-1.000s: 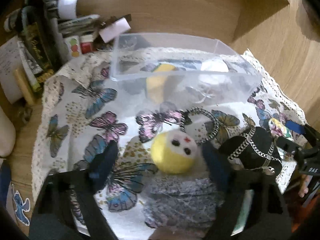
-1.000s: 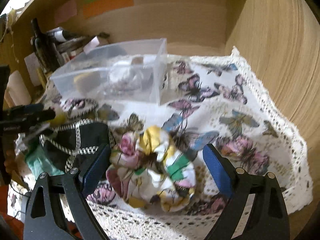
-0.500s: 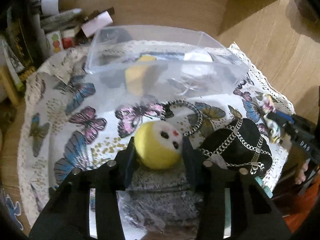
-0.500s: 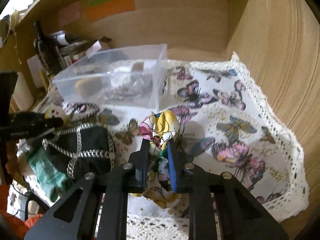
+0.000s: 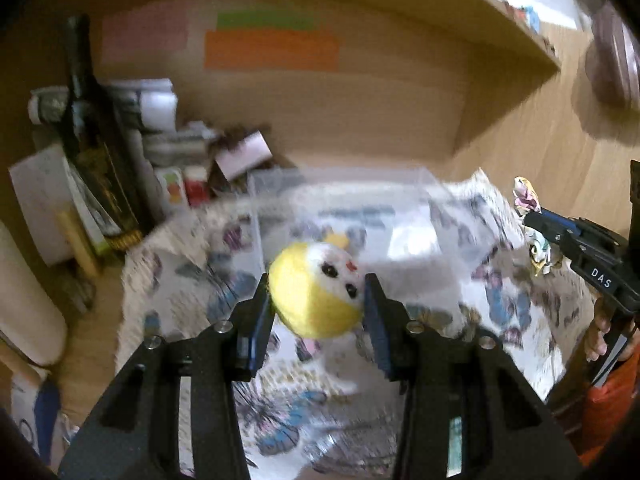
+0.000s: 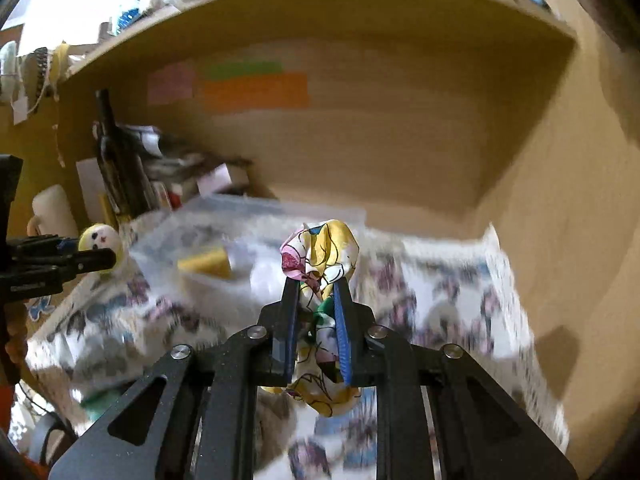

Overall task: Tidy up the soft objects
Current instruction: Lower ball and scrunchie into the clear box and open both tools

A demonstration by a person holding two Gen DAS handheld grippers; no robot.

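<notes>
My left gripper (image 5: 318, 298) is shut on a round yellow plush ball with a white face (image 5: 316, 290) and holds it in the air above the butterfly cloth (image 5: 500, 300), in front of the clear plastic box (image 5: 360, 216). My right gripper (image 6: 316, 292) is shut on a floral fabric scrunchie (image 6: 320, 256) and holds it up, also in front of the box (image 6: 208, 240). The ball also shows at the left of the right wrist view (image 6: 100, 242). The scrunchie also shows at the right of the left wrist view (image 5: 528, 200). A yellow item (image 6: 206, 266) lies inside the box.
A dark bottle (image 5: 96, 140), papers and small packets (image 5: 176, 184) crowd the back left corner. Wooden walls (image 6: 400, 140) close in the back and right, with a shelf overhead. Both views are motion-blurred.
Both grippers closed on their items and lifted them off the cloth. The black chained item and grey cloth have dropped out of view.
</notes>
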